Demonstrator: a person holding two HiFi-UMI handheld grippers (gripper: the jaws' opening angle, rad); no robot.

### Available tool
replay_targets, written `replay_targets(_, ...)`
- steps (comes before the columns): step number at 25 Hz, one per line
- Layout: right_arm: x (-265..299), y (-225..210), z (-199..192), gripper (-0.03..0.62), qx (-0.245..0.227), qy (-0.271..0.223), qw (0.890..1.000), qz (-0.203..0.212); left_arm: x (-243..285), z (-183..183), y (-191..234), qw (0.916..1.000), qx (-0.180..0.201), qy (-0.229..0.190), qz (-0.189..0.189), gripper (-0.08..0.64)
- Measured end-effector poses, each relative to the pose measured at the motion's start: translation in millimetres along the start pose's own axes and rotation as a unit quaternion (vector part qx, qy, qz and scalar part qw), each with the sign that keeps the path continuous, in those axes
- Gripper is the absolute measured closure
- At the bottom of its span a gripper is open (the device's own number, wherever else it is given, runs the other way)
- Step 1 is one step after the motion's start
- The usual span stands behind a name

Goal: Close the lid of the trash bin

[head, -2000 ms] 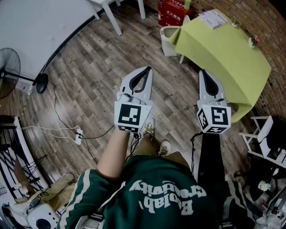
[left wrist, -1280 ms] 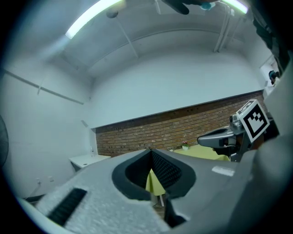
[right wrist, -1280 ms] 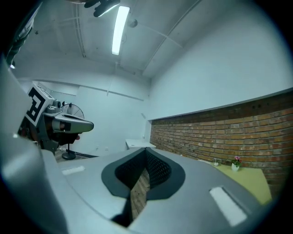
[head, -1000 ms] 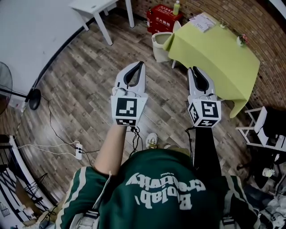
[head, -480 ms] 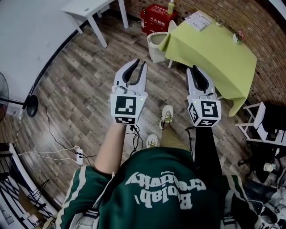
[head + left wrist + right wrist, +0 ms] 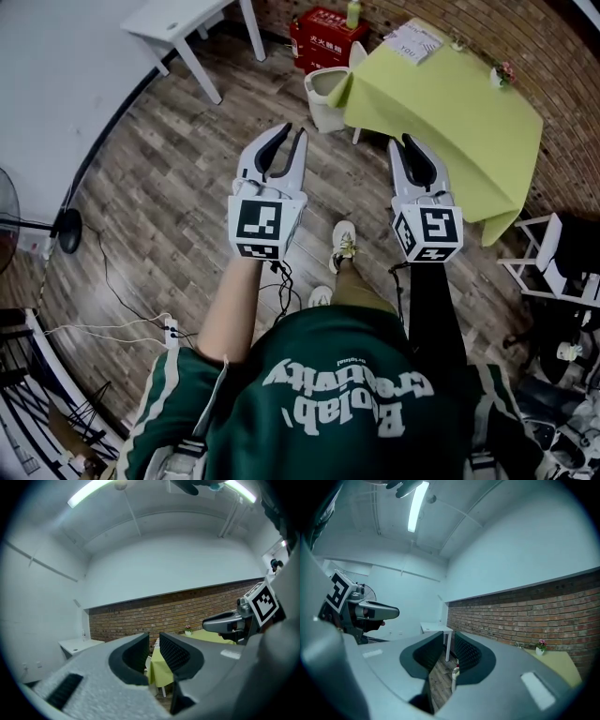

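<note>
Since the bin [image 6: 321,111] looks open on the floor ahead, tucked against the corner of the green table [image 6: 450,112], we judge the closing not yet begun: we must reach it and bring the lid down. Our left tongs [image 6: 292,132] and right tongs [image 6: 403,142] have both just been opening, and their jaws stand apart, nothing between them. Only the head view shows the bin plainly; the gripper views mostly give the brick wall [image 6: 525,616].
</note>
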State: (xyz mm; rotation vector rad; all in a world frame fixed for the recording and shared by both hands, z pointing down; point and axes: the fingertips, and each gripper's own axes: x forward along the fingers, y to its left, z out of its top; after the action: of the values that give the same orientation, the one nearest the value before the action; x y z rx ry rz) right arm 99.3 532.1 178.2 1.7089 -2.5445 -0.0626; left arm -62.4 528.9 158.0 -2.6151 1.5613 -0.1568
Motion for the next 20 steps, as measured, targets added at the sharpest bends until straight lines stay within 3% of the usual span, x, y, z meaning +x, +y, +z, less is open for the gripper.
replay_targets(20, 148, -77, 12, 0.502, -0.001, -0.020, 0.999, 0.045, 132, -1, 49, 0.9994, -0.006, 0.009, 0.034, 0.485)
